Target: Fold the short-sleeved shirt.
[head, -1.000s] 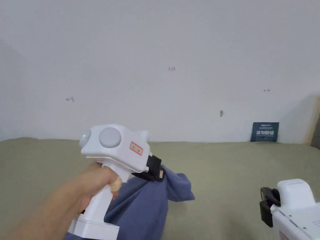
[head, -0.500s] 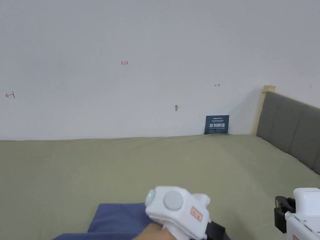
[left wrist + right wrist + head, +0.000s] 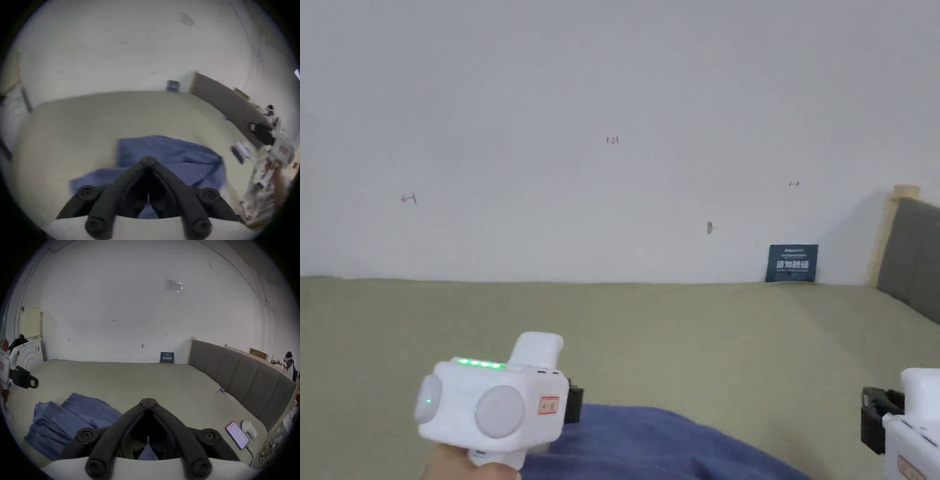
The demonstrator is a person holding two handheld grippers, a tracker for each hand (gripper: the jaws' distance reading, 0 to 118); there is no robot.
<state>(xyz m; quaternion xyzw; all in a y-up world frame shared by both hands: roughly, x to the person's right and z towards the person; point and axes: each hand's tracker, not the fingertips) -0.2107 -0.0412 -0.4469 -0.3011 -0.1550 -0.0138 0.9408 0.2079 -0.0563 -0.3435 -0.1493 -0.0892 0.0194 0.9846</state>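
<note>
Blue shirt (image 3: 650,444): lower part cut off by the head view's bottom edge, near corner hidden behind the left gripper (image 3: 575,405). Right gripper (image 3: 870,420): cut by the right edge. Left gripper view was motion-blurred; shirt folds possibly indistinct.

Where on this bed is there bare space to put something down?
The olive-green bedsheet lies bare between the crumpled blue shirt, the white wall and the grey padded headboard. It is crowded by the headboard's near end, where a lit smartphone and white object lie.
</note>
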